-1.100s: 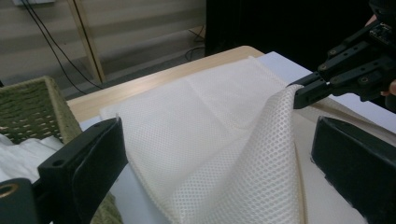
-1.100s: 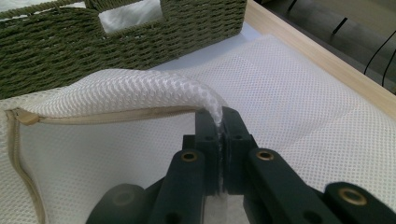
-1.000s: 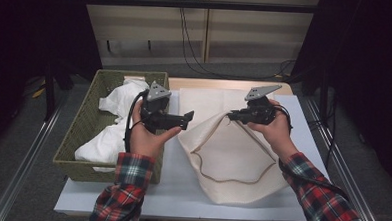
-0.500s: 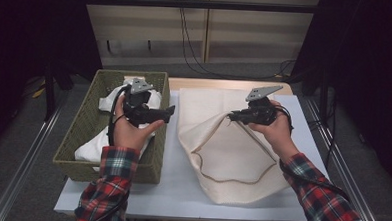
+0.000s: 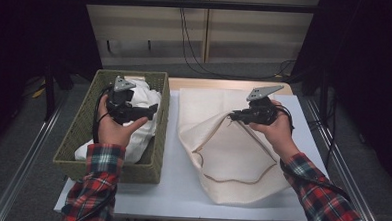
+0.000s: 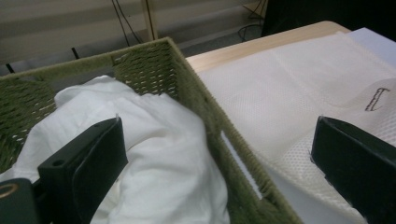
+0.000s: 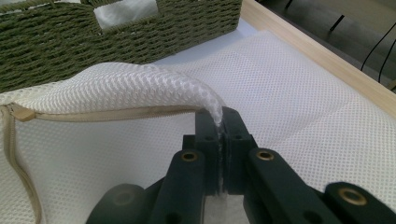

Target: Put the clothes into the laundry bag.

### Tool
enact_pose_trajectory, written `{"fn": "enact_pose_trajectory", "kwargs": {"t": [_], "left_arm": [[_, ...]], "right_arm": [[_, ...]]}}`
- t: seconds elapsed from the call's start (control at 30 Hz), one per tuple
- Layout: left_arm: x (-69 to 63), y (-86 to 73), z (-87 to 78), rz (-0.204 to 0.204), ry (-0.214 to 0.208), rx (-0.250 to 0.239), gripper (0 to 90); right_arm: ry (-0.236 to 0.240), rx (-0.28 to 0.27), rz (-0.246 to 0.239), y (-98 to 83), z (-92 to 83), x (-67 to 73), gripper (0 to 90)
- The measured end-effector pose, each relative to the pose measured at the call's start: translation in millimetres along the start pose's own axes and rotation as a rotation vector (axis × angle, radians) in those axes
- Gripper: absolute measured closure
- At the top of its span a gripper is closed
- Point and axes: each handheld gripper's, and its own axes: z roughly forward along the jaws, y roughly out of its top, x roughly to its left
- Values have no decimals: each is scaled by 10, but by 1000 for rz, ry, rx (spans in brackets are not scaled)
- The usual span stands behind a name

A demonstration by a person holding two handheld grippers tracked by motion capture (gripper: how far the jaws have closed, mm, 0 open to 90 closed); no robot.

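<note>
On the white-topped bench (image 5: 180, 190) with its pale wooden far edge lay a cream mesh laundry bag with a beige zipper (image 5: 232, 157), spread flat across the middle and right of the surface. The right hand-held gripper (image 5: 232, 114) was clamped tight on a fold of the bag's mesh next to the zipper, lifting that edge off the bench so the opening gaped toward the basket; in the right gripper view the white netting (image 7: 140, 86) ran straight down between the closed black jaws. To the left of the bag, just beside it, stood a rectangular olive-green woven basket (image 5: 160, 139) holding crumpled white cloth (image 5: 138, 133). The left hand-held gripper (image 5: 153, 108) hovered above that cloth inside the basket, its jaws spread wide with nothing between them; in the left gripper view one jaw stood over the white cloth (image 6: 154, 158) and the other over the mesh bag (image 6: 289, 102), with the basket's woven wall (image 6: 196, 107) between the two. Both forearms wore red plaid sleeves.
</note>
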Motion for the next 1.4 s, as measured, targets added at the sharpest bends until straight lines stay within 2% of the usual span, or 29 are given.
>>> {"fn": "enact_pose_trajectory", "kwargs": {"t": [0.23,0.27,0.53,0.67,0.93,1.17,1.4], "left_arm": [[153,-91,21,-32,27,13,32],[177,-105,25,-27,38,23,32],[372,-263,124,-64,93,77,32],[435,-329,173,-59,107,115,32],[446,-390,322,-36,107,193,24],[400,-390,473,-27,83,210,24],[397,-442,635,3,64,292,19]], "right_arm": [[-1,-2,-1,-4,-5,-2,873],[1,-1,-4,-8,-6,-4,873],[1,1,-7,-10,-9,-2,873],[-1,2,-3,-14,-13,-4,873],[-1,8,-5,-12,5,4,873],[-1,10,-6,-9,1,-2,873],[5,7,-1,-15,2,-14,873]]}}
